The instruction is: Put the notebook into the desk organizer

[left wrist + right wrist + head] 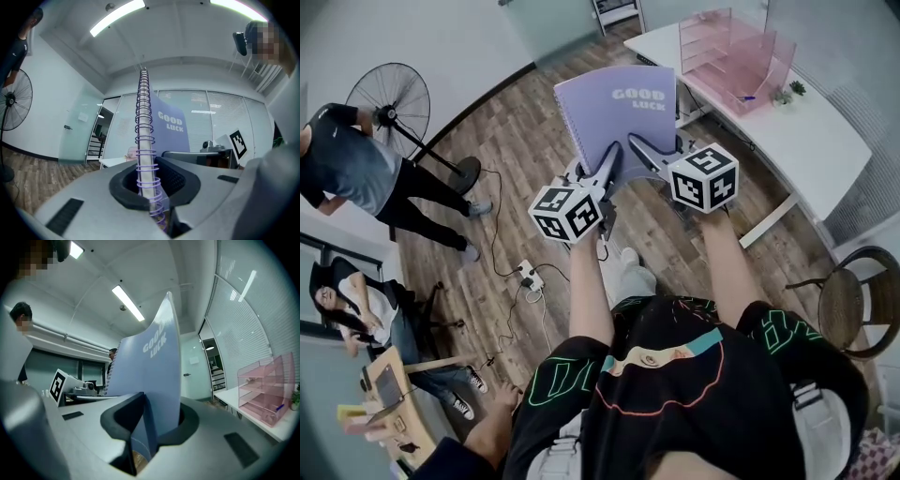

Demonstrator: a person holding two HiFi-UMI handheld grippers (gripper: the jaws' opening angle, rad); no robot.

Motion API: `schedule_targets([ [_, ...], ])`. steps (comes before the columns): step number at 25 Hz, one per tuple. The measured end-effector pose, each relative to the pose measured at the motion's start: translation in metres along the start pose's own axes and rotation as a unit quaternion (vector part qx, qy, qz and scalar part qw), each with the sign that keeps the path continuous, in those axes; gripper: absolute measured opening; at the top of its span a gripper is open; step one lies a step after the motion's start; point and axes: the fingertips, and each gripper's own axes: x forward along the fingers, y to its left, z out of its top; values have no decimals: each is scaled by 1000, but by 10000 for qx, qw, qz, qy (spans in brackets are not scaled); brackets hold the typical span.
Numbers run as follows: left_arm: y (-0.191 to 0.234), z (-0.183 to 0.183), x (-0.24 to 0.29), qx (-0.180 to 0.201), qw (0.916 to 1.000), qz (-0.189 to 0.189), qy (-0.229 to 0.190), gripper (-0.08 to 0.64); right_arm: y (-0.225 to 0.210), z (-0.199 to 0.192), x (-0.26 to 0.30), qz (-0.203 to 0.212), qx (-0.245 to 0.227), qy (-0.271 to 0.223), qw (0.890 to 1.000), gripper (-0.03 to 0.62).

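A purple spiral notebook (614, 108) with "GOOD LUCK" on its cover is held up in the air in front of me by both grippers. My left gripper (602, 178) is shut on its spiral-bound edge (145, 140), with the wire coils running up between the jaws (151, 185). My right gripper (642, 150) is shut on the lower edge of the cover (150, 376), which bends upward out of the jaws (150, 427). The pink transparent desk organizer (731, 56) stands on the white desk (806, 141) ahead to the right, apart from the notebook, and shows in the right gripper view as the organizer (265, 392).
A standing fan (389, 98) and a standing person (356, 169) are at the left, with a seated person (347, 309) below them. A power strip (528, 275) with cables lies on the wood floor. A round chair (858, 300) stands at the right. A small plant (797, 89) sits beside the organizer.
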Motion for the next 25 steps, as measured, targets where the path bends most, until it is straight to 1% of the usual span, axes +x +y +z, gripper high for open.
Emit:
schedule_targets([
  [3,13,-4,16,-67,9999,-147,-55,41,-17,-3,11,-119,-78,39,9999,72],
  [7,35,-14,43,-279,9990,-340,-109,41,-44,-11,29,-326,-163,213,9991,72],
  [11,70,-30,68,-511,9979,-408,-32,41,-74,-28,58,-483,-85,419,9979,72],
  [17,152,-48,103,-912,9952,-287,194,43,-117,-55,134,-530,155,786,9954,72],
  [25,273,-47,134,-1128,9923,-46,499,43,-157,-74,253,-397,496,1028,9927,72],
])
